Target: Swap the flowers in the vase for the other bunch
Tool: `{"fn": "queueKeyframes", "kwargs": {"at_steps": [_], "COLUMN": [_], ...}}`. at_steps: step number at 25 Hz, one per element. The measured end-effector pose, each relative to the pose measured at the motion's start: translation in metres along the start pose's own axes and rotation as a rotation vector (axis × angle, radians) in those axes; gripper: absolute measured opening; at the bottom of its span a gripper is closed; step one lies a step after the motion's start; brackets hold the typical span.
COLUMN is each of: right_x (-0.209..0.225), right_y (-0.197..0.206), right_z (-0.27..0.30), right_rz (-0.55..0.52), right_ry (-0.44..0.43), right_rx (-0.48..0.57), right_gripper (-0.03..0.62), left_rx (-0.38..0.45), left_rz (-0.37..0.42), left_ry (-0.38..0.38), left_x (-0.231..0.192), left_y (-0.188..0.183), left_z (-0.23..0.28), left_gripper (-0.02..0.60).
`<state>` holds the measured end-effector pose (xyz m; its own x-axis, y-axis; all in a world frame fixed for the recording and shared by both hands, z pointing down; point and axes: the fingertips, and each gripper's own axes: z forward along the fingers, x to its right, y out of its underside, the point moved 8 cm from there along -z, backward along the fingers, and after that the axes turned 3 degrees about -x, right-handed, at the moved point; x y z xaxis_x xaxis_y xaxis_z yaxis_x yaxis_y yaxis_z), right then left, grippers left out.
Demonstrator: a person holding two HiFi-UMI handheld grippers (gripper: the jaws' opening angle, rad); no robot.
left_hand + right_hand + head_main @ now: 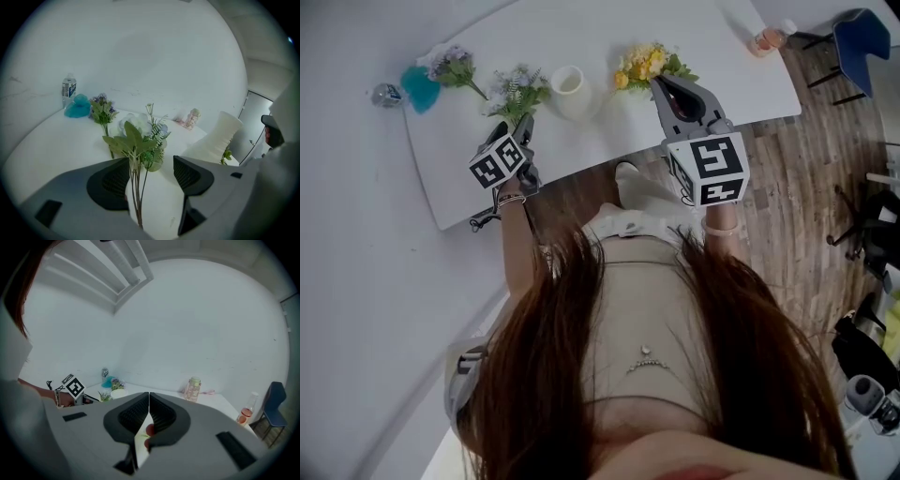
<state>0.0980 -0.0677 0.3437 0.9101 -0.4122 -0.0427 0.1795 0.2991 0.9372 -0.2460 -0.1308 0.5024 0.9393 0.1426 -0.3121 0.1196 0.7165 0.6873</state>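
Head view: the white table [581, 28] carries a vase [568, 91] at centre, and from above it looks empty. A white-and-blue bunch [517, 91] lies just left of it. A yellow bunch [647, 64] lies just right of it. A purple bunch [453, 66] sits far left, well apart. The left gripper [523, 129] is at the near end of the white-and-blue bunch. The right gripper [661, 86] hovers at the near side of the yellow bunch.

Left gripper view: the jaws are spread. The white-and-blue stems stand between them, close against the left pad, and the right pad is well clear. So it is released, not grasping. The vase is just beyond on the right.

Right gripper view: the jaws are clenched together with nothing between them, and no flowers show ahead of them.

We judge a few risks:
- The stems sit off-centre, so closing may pinch only some of them. The bunch could then splay or droop on the lift.
- The vase is near the right jaw, so a sideways swing could tip it.
- The right gripper is low over the yellow bunch and could nudge it toward the near edge.
- We cannot tell which bunch belongs in the vase, so the wrong one may go in.
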Motion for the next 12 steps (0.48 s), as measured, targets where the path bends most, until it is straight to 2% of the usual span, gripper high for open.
{"fn": "queueKeyframes", "kwargs": {"at_steps": [7,12], "right_x": [-0.01,-0.019], "right_y": [0.001,0.002], "right_z": [-0.017,-0.034], "right_rz": [0.001,0.016], "right_ry": [-0.006,-0.006], "right_rx": [0.02,0.036], "right_gripper": [0.028,0.028], "left_rx": [0.051,0.094], "left_rz": [0.017,0.04], "left_ry": [-0.002,0.004], "left_x": [0.011,0.023], "left_y": [0.001,0.004], "left_z": [-0.023,-0.048], "left_gripper": [0.279,0.244]}}
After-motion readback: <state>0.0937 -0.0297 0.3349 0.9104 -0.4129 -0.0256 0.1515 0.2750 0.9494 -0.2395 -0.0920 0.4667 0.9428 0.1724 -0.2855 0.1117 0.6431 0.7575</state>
